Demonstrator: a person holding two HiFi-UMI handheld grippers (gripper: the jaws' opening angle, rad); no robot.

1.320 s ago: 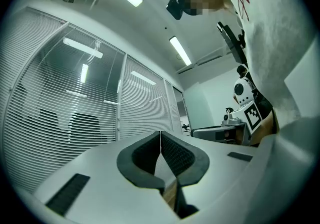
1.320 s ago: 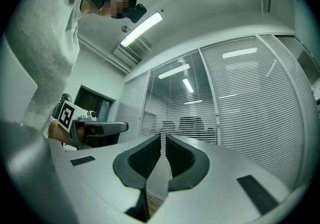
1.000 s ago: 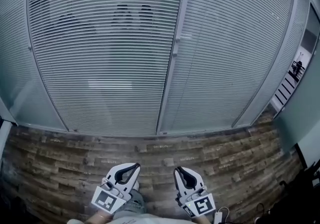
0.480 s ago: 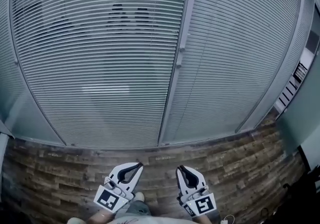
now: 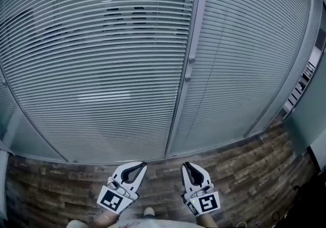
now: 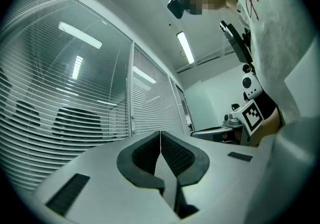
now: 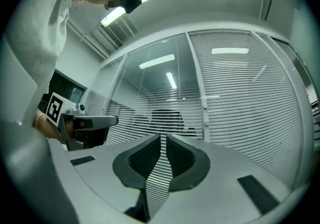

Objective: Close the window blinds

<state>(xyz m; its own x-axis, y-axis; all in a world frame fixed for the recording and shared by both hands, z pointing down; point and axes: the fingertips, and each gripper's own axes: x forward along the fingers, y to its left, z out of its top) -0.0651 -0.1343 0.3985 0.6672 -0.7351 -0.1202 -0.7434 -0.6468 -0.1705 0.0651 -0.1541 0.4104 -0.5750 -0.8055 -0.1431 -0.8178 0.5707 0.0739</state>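
Horizontal slat blinds cover a glass wall. The left blind panel (image 5: 97,64) has its slats tilted open, and chairs (image 5: 122,18) show through it. The right blind panel (image 5: 244,53) looks denser. Between the two panels runs a vertical frame post (image 5: 178,115) with a small knob (image 5: 191,60). My left gripper (image 5: 140,164) is low in the head view, shut and empty, pointing at the window. My right gripper (image 5: 186,164) is beside it, also shut with nothing held. Both are short of the blinds. Pads meet in the left gripper view (image 6: 160,133) and right gripper view (image 7: 163,137).
A strip of wood-look floor (image 5: 244,166) lies between me and the glass wall. A passage with stairs opens at the far right (image 5: 308,71). Dark objects sit at the lower right corner (image 5: 305,206). Ceiling lights reflect in the glass (image 7: 157,61).
Both grippers and the view have moved toward the window. The blinds now fill more of the frame and the floor strip has narrowed. The jaws stay shut.
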